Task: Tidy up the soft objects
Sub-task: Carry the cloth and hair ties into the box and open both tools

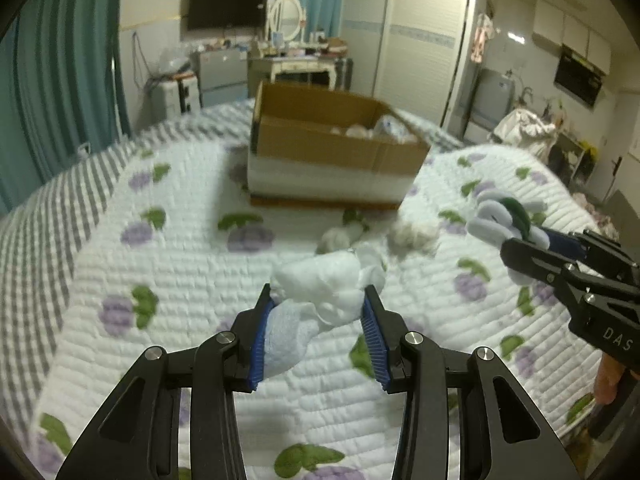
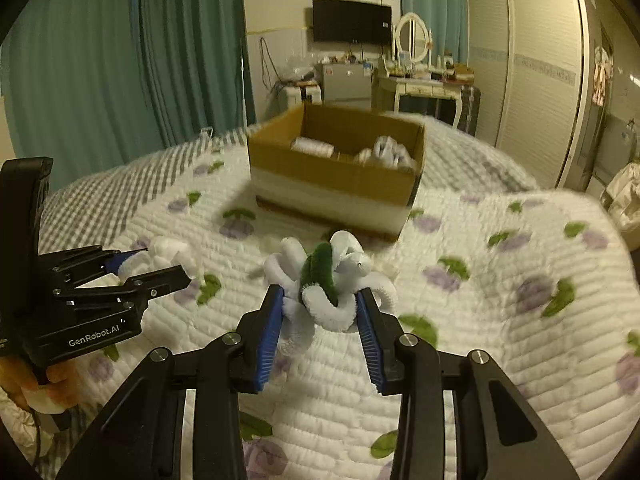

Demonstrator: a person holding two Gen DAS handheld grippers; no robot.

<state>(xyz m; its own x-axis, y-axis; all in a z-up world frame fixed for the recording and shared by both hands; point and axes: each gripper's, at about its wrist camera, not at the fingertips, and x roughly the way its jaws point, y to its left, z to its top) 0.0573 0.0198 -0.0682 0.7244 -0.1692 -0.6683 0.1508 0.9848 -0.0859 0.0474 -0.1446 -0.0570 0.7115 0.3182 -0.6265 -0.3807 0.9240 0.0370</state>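
The left gripper (image 1: 320,300) holds a white cloth (image 1: 320,292) between its blue pads (image 1: 262,340), the fingers pressed against both sides of the bundle, which bulges ahead of the tips and hangs a gauzy tail down by the left pad. In the right wrist view the same gripper (image 2: 160,268) sits at 9 o'clock, its black fingers closed around the white bundle (image 2: 168,252) above the quilt (image 2: 500,320). The right gripper (image 2: 320,300) clamps a flower (image 2: 324,280) made of fuzzy white loops with a dark green strip across the middle; the pads touch it on both sides. From the left wrist view that gripper (image 1: 532,248) enters at 3 o'clock, with the flower (image 1: 504,216) sticking out past its tips toward 2 o'clock. The box (image 1: 336,140), open-topped cardboard with a white band round its lower half, stands on the quilt at 12 o'clock in both views, well beyond both grippers; several pale soft things (image 2: 388,150) lie inside it, blurred. On the quilt between the box and the left gripper lie two small greyish-white tufts (image 1: 412,236), near each other and apart from the held cloth. The quilt is white with purple and green prints; a grey checked sheet (image 1: 48,208) shows at 9 o'clock. Teal curtains (image 2: 120,60) hang at 10 o'clock, and a wall screen (image 2: 352,20) sits at 12 o'clock behind the box.
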